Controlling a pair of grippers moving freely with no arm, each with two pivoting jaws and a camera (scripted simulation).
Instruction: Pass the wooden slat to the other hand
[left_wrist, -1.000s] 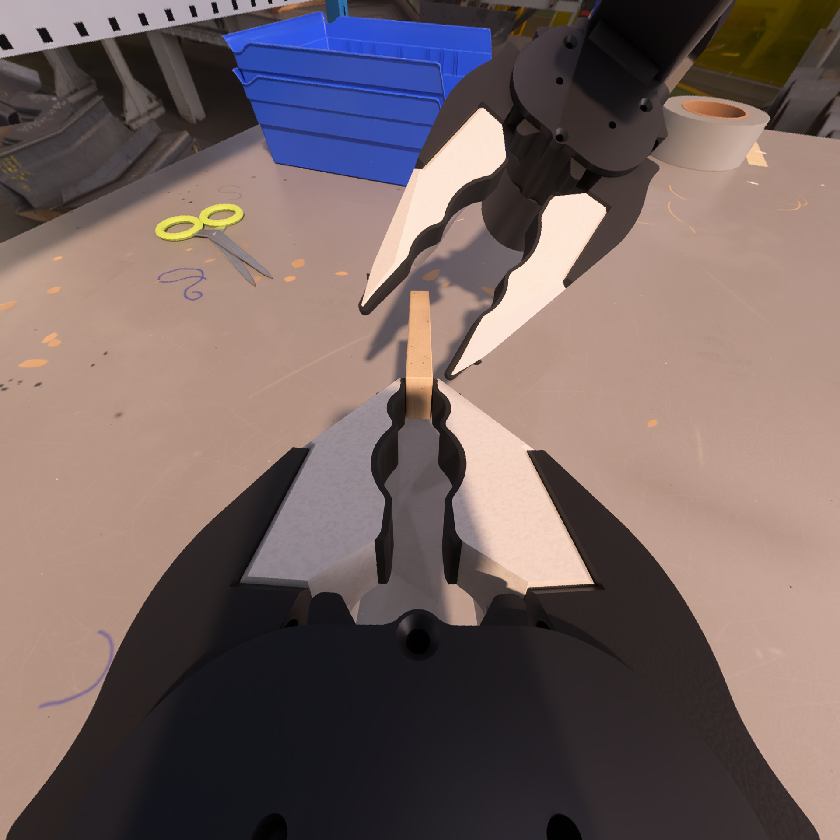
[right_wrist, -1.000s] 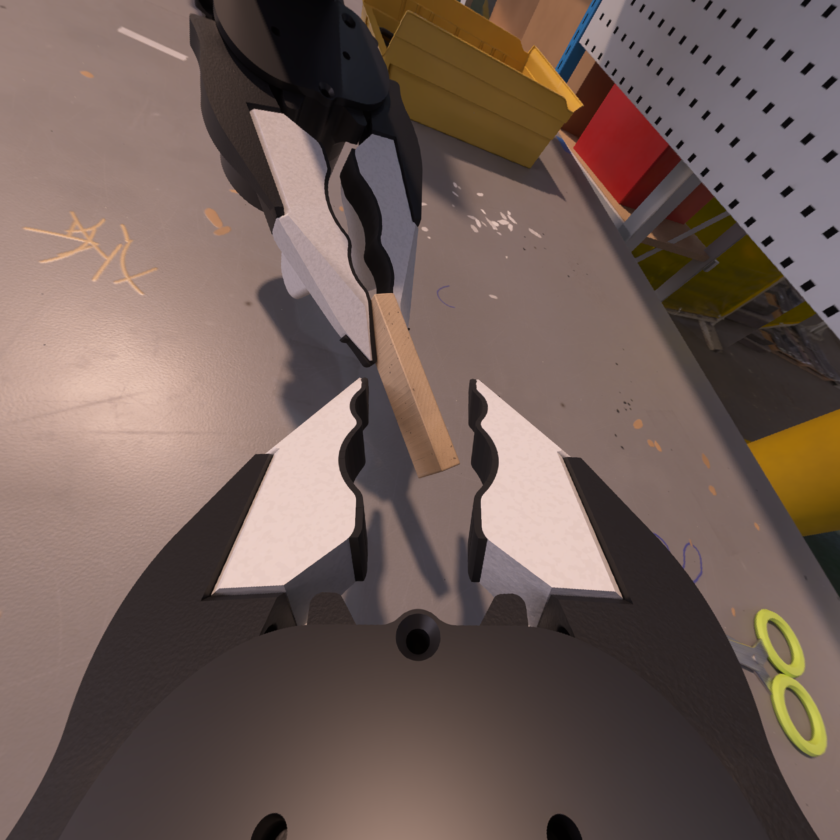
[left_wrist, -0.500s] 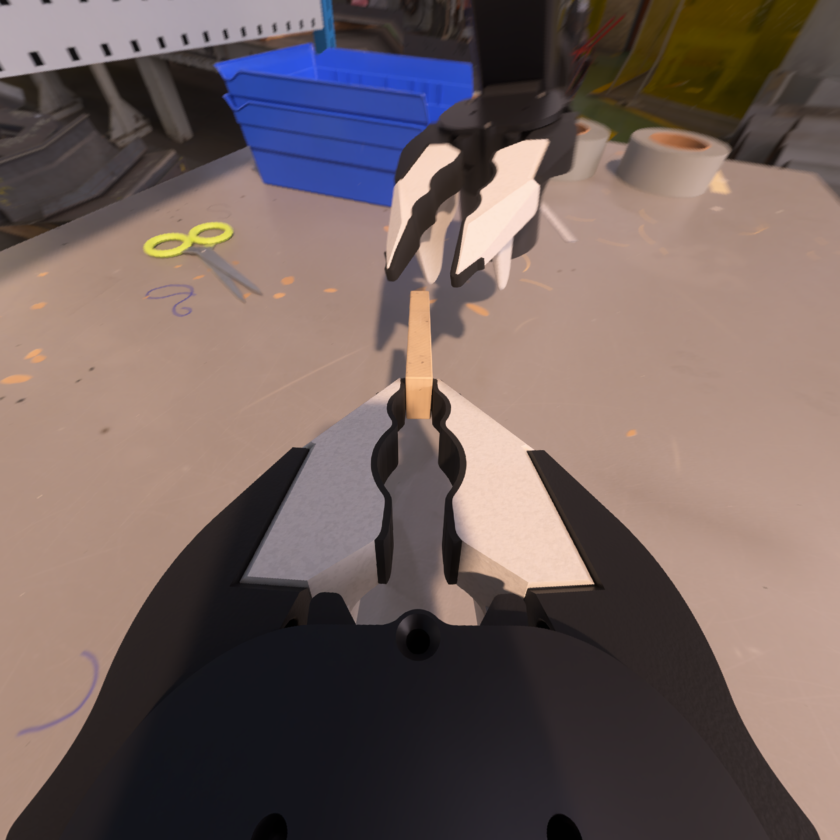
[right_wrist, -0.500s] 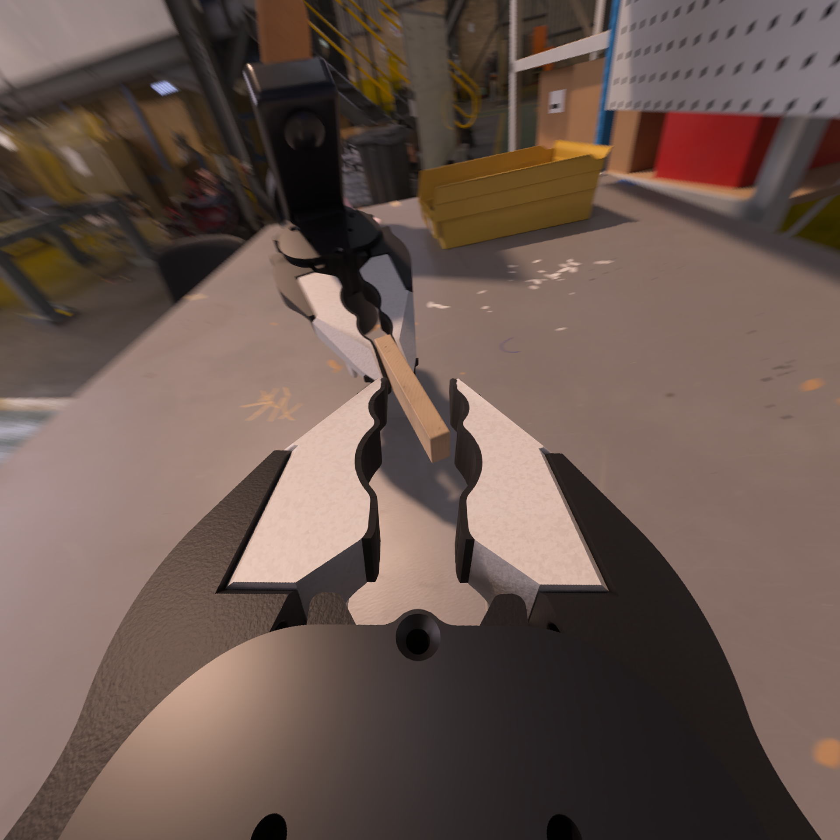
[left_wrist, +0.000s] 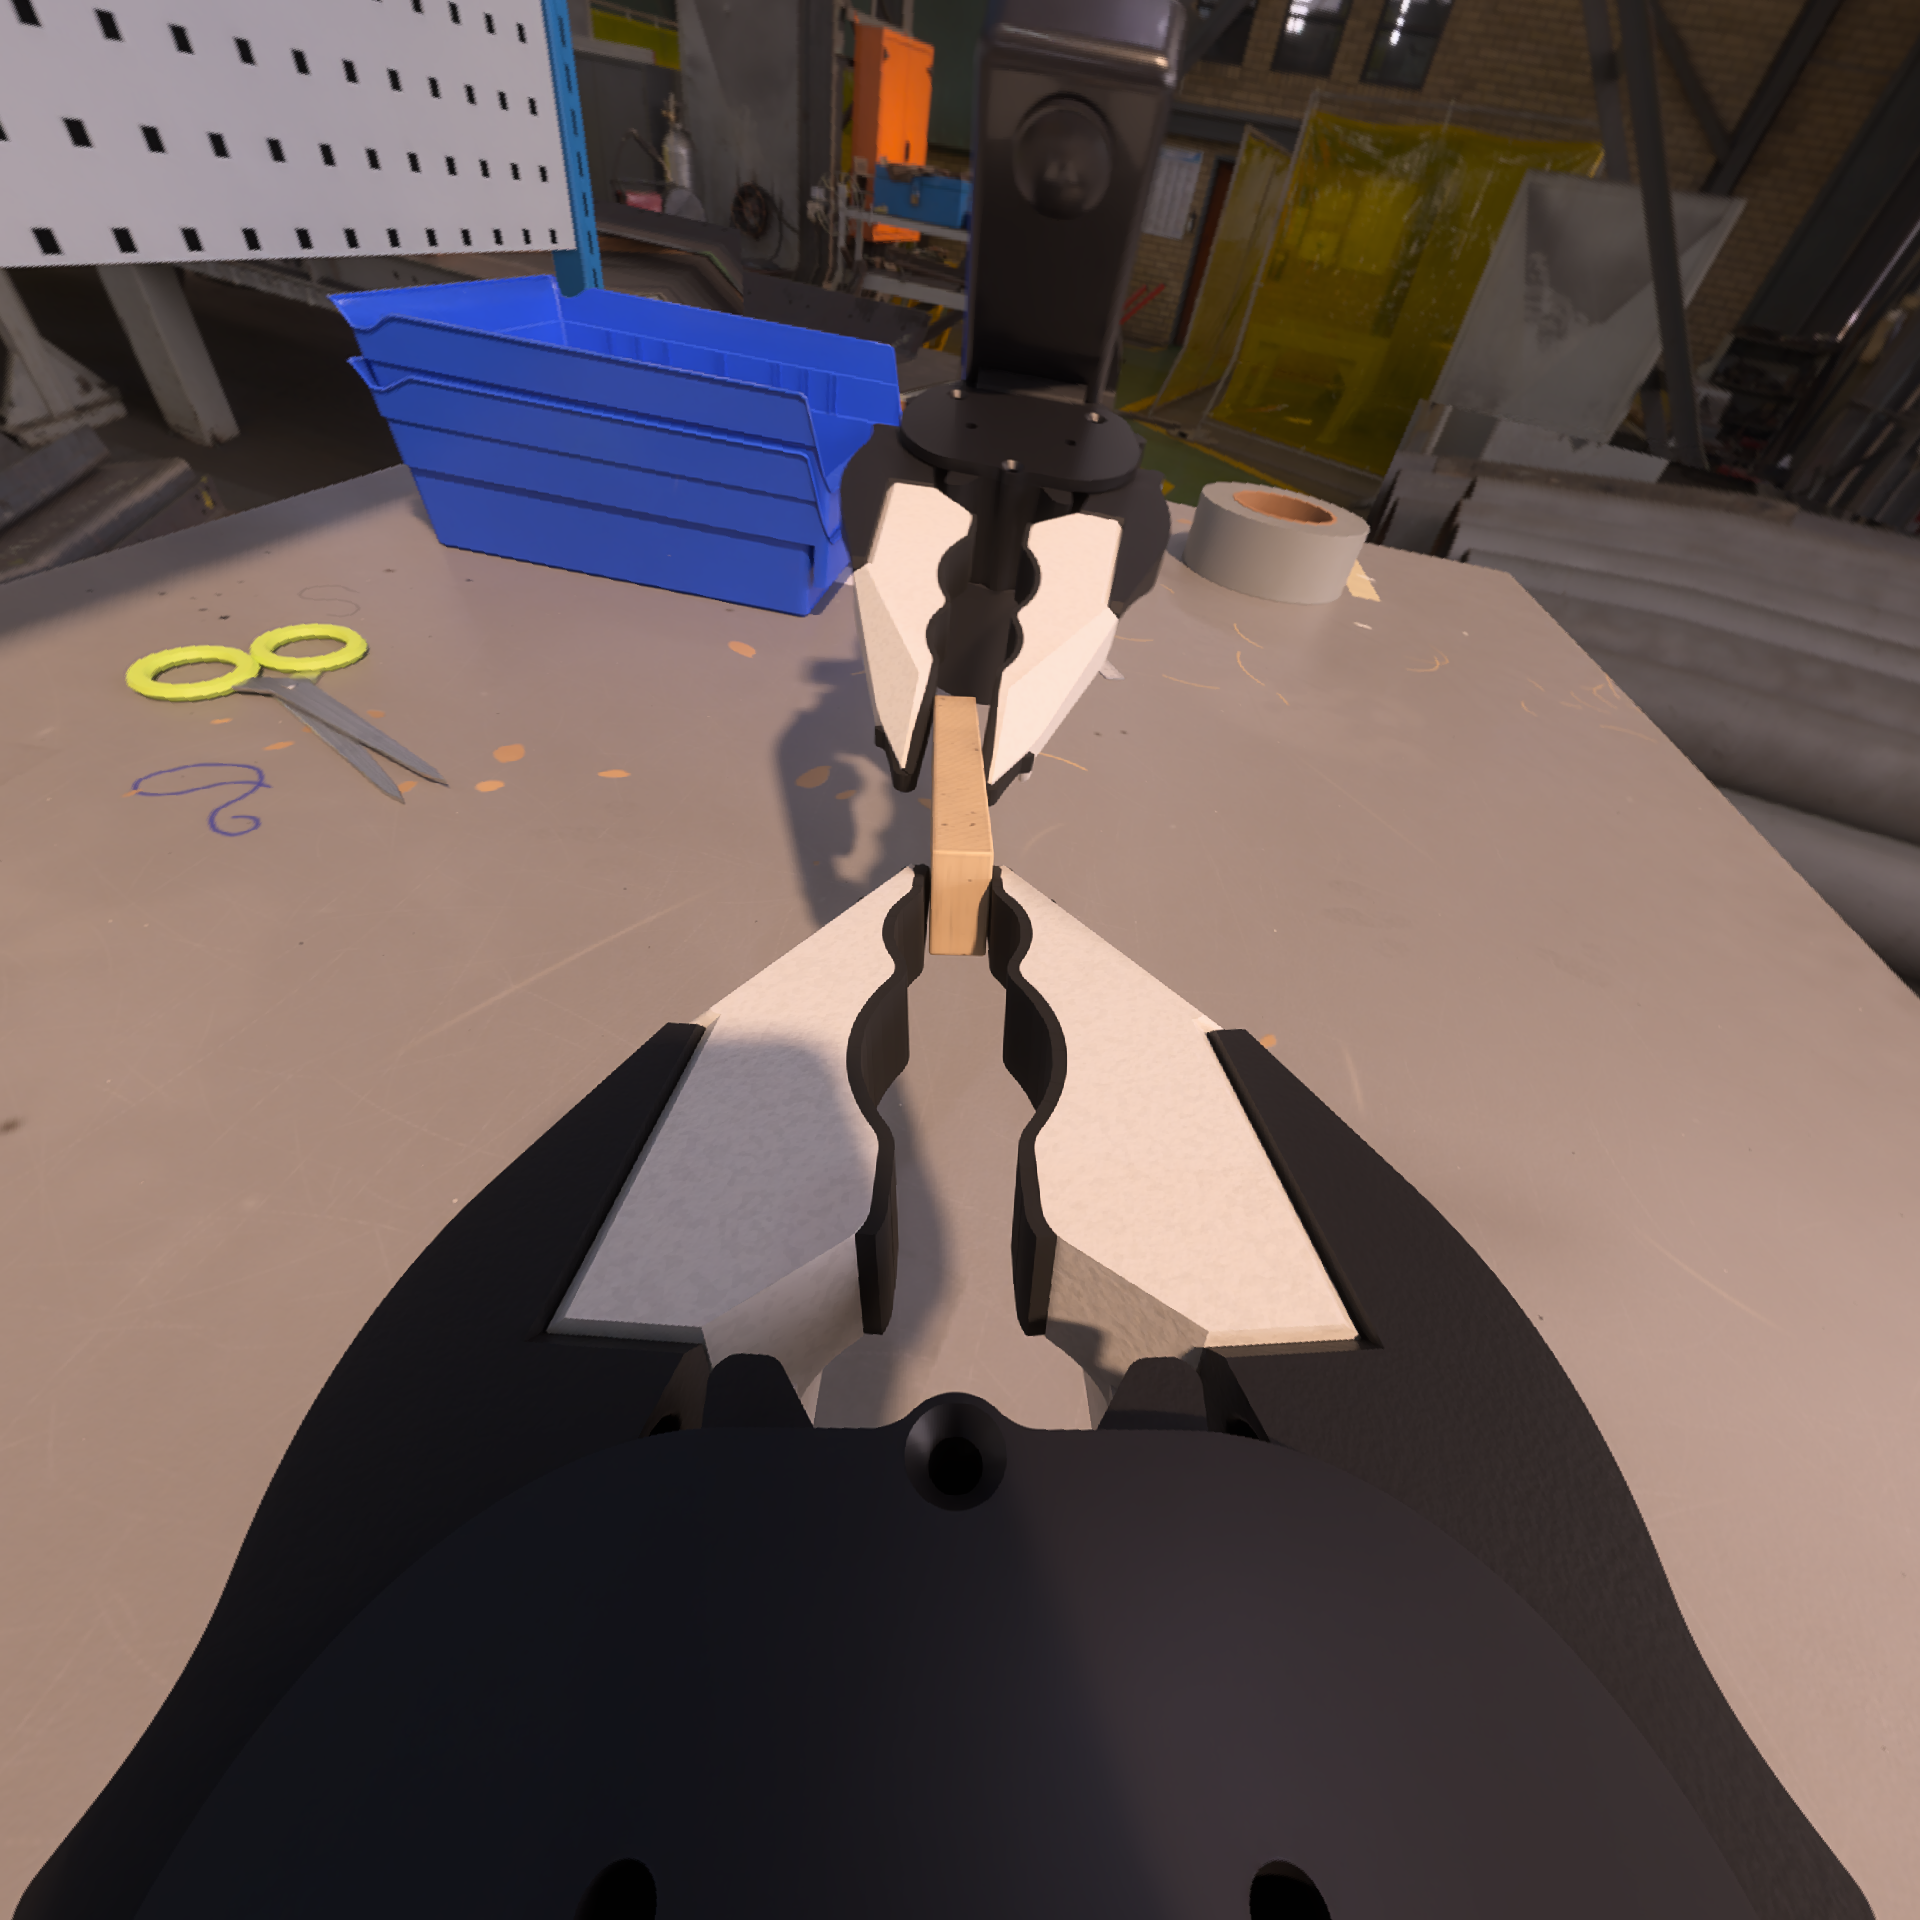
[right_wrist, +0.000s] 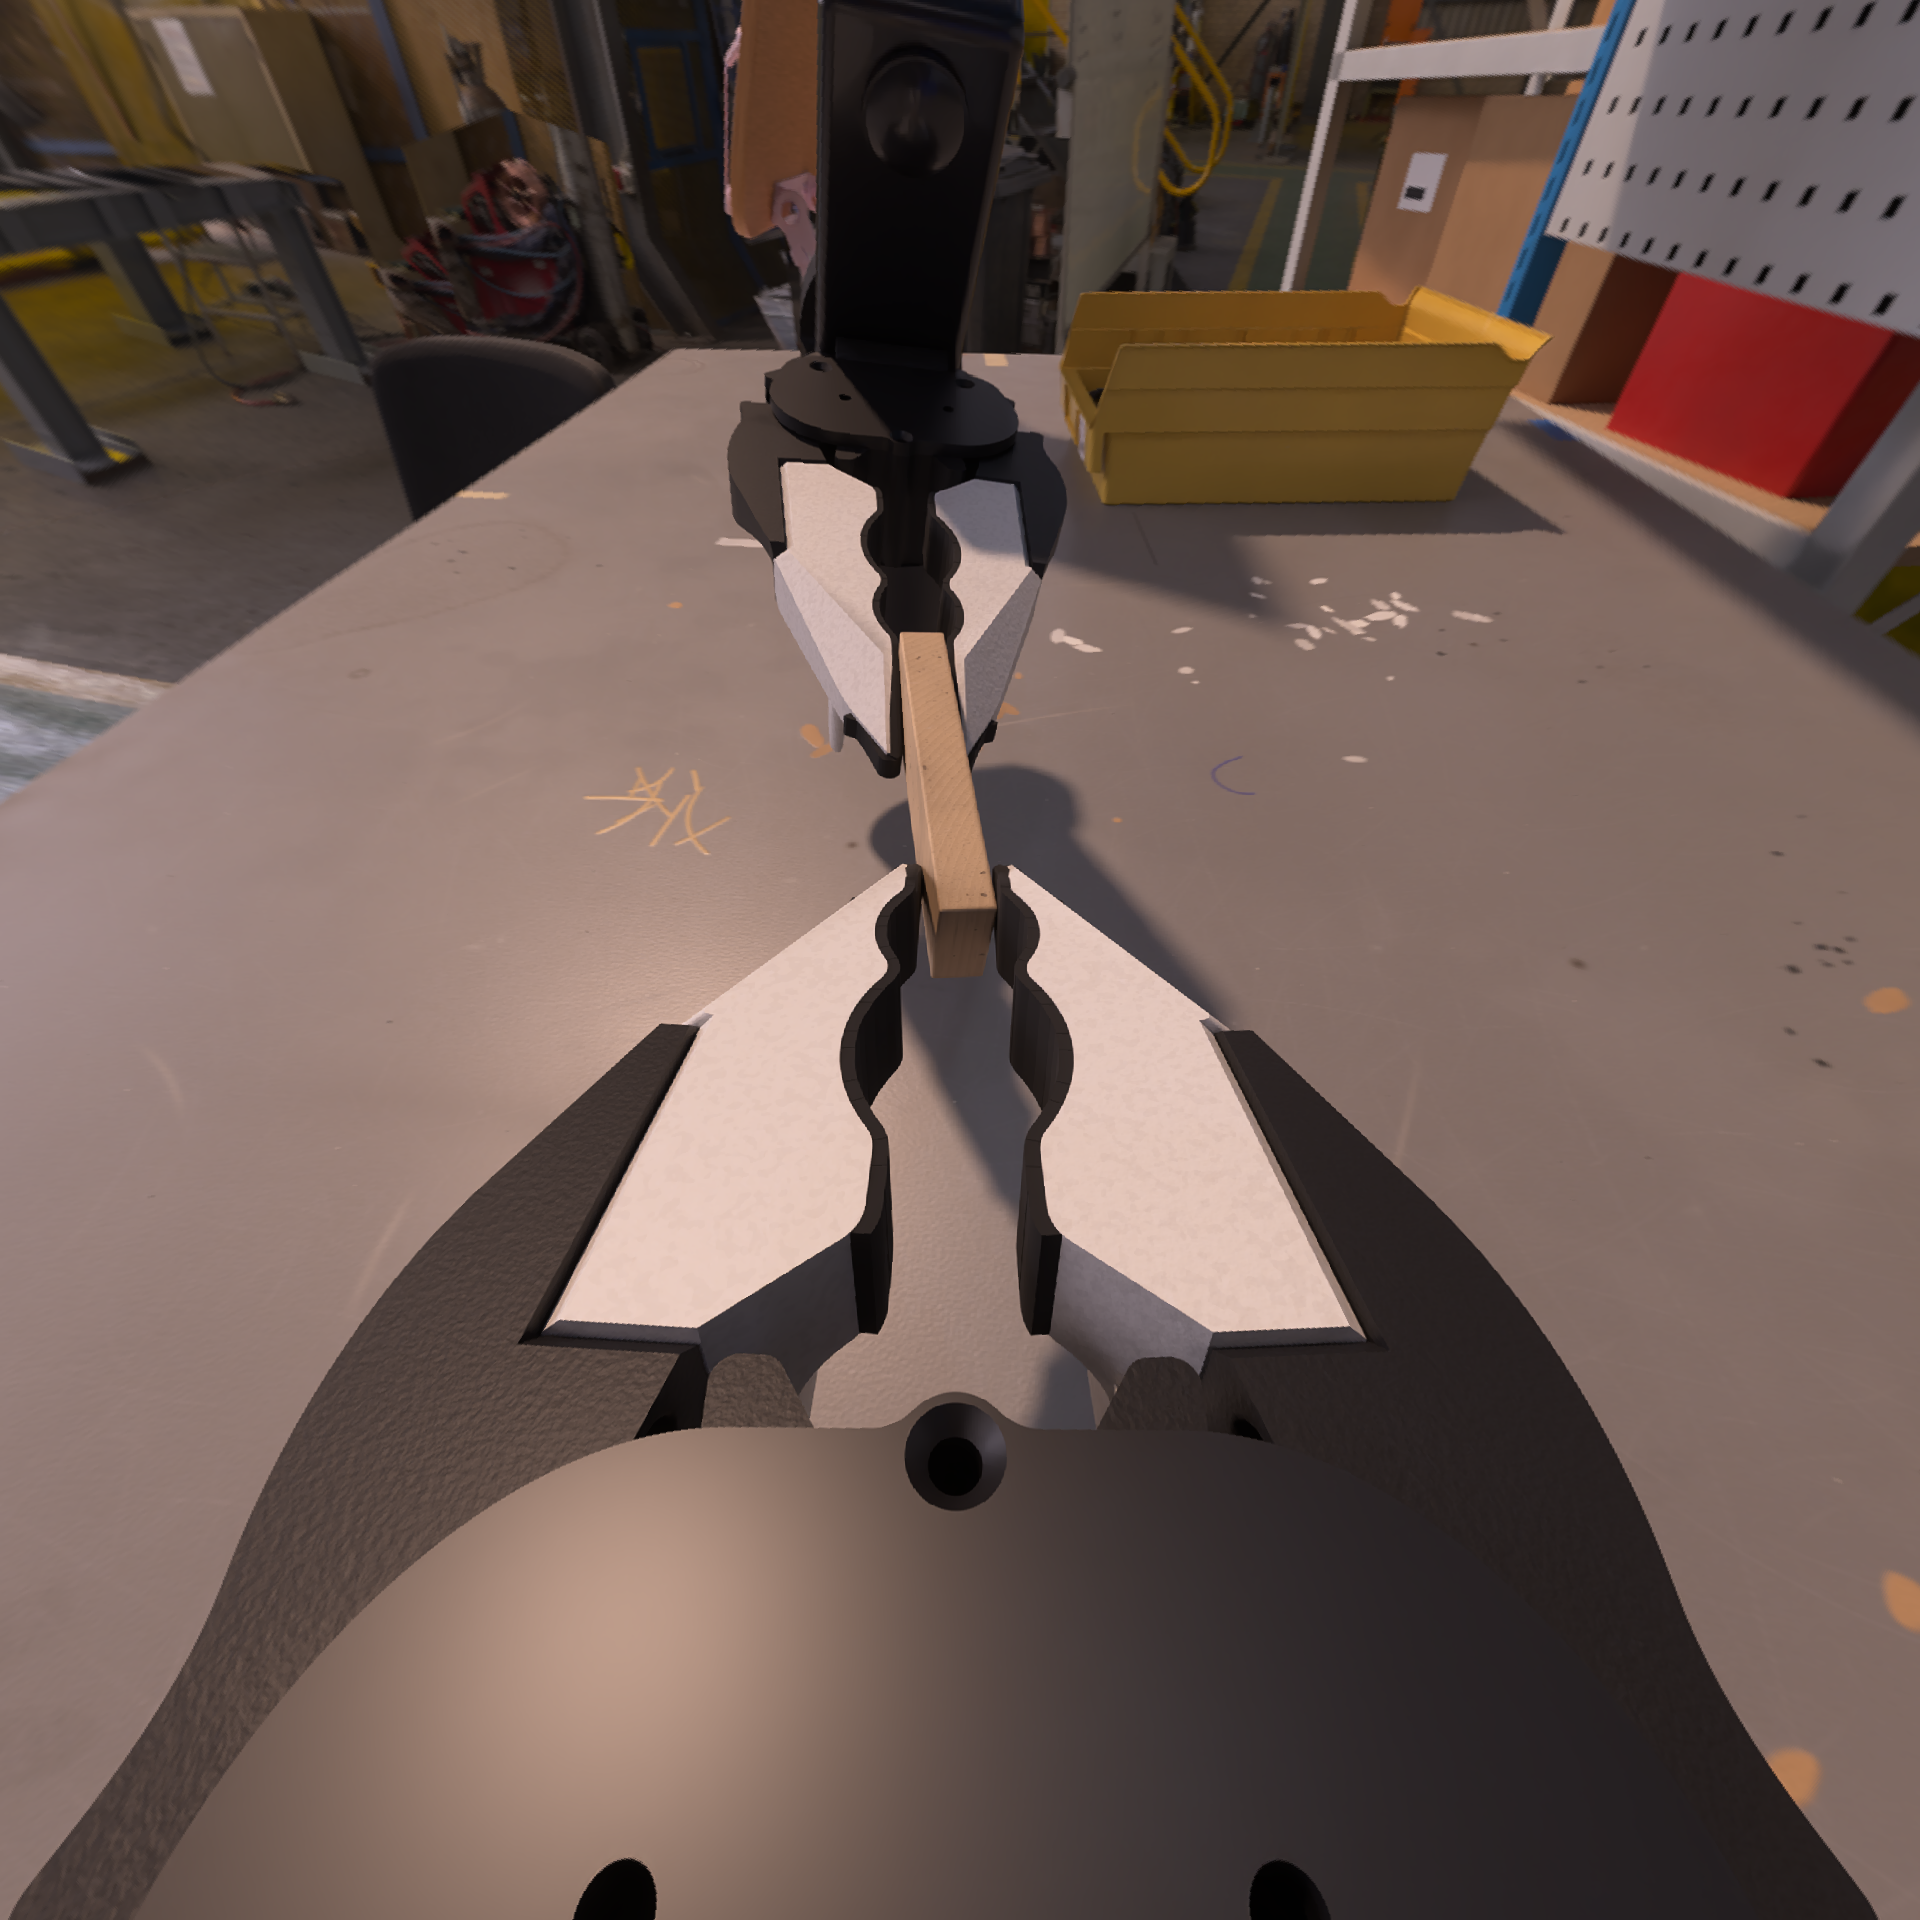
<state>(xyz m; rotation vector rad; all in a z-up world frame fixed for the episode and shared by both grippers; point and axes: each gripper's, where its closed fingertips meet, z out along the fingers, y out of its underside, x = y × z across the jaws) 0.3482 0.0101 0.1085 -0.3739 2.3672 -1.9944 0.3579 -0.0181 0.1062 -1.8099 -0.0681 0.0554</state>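
The wooden slat (left_wrist: 958, 831) hangs above the middle of the counter (left_wrist: 1455, 1039), bridging the two facing tools. The left tool (left_wrist: 957, 891) pinches one end between its tips; the right tool (right_wrist: 958, 896) clamps the other end. Scissors (left_wrist: 281, 696) lie near the counter's left edge, a blue bin (left_wrist: 623, 457) and tape roll (left_wrist: 1276, 540) along its far edge.
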